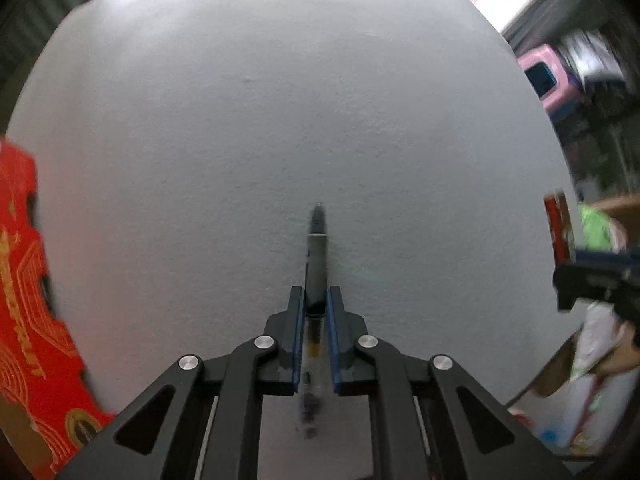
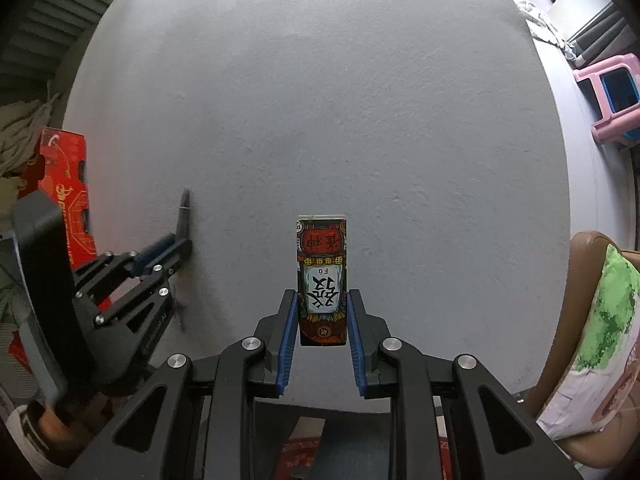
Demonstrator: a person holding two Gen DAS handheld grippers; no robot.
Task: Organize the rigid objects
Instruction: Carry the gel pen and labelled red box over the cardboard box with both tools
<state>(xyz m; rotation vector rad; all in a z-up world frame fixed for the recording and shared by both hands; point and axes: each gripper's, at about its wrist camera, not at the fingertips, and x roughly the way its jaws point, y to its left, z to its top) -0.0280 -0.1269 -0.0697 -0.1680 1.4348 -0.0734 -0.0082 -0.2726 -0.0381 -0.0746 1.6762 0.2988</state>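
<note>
My left gripper (image 1: 315, 300) is shut on a grey pen (image 1: 317, 256) whose tip points away from me over the grey table (image 1: 280, 120). The same gripper (image 2: 176, 246) and pen (image 2: 185, 216) show at the left of the right wrist view. My right gripper (image 2: 322, 300) is shut on a small box (image 2: 321, 276) printed with red, black and white Chinese characters; it sticks out forward between the blue pads. That gripper shows blurred at the right edge of the left wrist view (image 1: 592, 280).
A red and gold carton (image 1: 36, 312) stands at the table's left edge, also in the right wrist view (image 2: 68, 184). A pink stool (image 2: 608, 96) stands beyond the table on the right. A cushioned chair (image 2: 596, 320) is at the near right.
</note>
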